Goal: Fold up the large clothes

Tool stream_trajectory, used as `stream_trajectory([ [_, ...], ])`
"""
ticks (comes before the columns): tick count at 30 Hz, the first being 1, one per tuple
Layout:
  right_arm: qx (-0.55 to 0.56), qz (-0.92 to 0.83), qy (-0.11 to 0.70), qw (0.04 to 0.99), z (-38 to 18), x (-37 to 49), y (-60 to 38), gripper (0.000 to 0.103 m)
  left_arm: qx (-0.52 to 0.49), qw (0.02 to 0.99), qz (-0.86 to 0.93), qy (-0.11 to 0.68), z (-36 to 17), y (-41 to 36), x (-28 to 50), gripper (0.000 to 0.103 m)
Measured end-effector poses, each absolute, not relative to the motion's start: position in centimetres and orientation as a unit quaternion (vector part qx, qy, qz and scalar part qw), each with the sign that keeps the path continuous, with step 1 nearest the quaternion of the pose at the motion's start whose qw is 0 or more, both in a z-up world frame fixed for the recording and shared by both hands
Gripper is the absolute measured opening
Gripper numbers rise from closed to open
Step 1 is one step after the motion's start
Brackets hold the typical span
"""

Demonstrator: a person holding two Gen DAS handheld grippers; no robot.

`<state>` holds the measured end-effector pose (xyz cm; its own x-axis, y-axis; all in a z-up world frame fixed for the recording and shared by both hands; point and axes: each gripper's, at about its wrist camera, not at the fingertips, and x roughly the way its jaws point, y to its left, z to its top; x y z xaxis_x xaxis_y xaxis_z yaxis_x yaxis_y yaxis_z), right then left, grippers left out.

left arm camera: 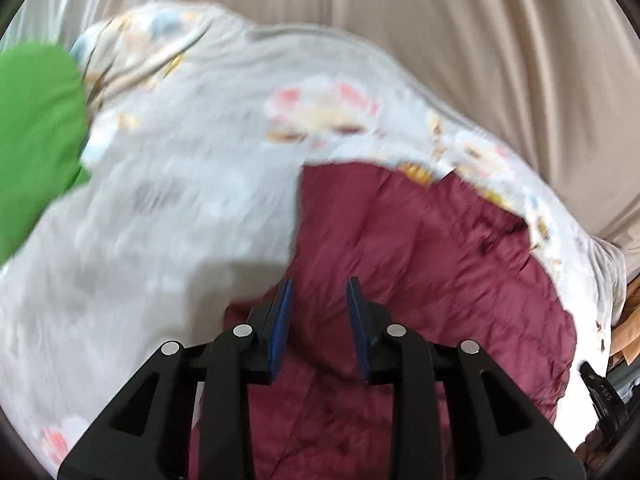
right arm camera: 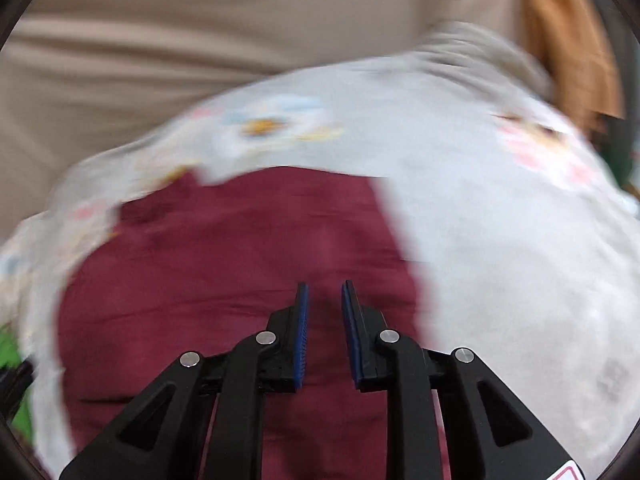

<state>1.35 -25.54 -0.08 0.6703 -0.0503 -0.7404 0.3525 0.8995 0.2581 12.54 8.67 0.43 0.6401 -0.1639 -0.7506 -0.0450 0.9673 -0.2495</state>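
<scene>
A dark red garment (left arm camera: 420,264) lies on a pale sheet printed with flowers (left arm camera: 192,184). My left gripper (left arm camera: 320,286) hovers over the near part of the red cloth, its blue pads apart and nothing between them. In the right wrist view the same red garment (right arm camera: 224,264) spreads across the floral sheet (right arm camera: 500,220). My right gripper (right arm camera: 325,288) hangs above it with a narrow gap between its blue pads, and no cloth is caught there. Both views are blurred by motion.
A green cloth (left arm camera: 36,140) lies at the left edge of the sheet. Beige curtain folds (left arm camera: 480,40) hang behind the surface. An orange-brown fabric (right arm camera: 568,40) shows at the far right in the right wrist view.
</scene>
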Motion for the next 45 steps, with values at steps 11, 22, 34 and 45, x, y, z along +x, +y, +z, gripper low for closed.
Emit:
stream_trajectory([
  [11, 0.114, 0.065, 0.469, 0.874, -6.2, 10.5, -15.7, 0.0, -0.024, 0.859, -0.034, 0.511, -7.6, 3.5, 20.7, 0.027],
  [22, 0.249, -0.182, 0.398, 0.864, -3.6, 0.1, -34.3, 0.005, -0.018, 0.865, 0.012, 0.501, -7.6, 5.8, 20.3, 0.025],
  [34, 0.213, -0.153, 0.431, 0.864, -4.5, -0.6, -30.8, 0.009, -0.013, 0.861, 0.016, 0.509, -7.1, 6.2, 14.3, 0.033],
  [45, 0.24, -0.152, 0.463, 0.84, -6.9, -0.6, -29.9, 0.004, 0.024, 0.853, 0.032, 0.52, -7.6, 6.3, 13.2, 0.033],
])
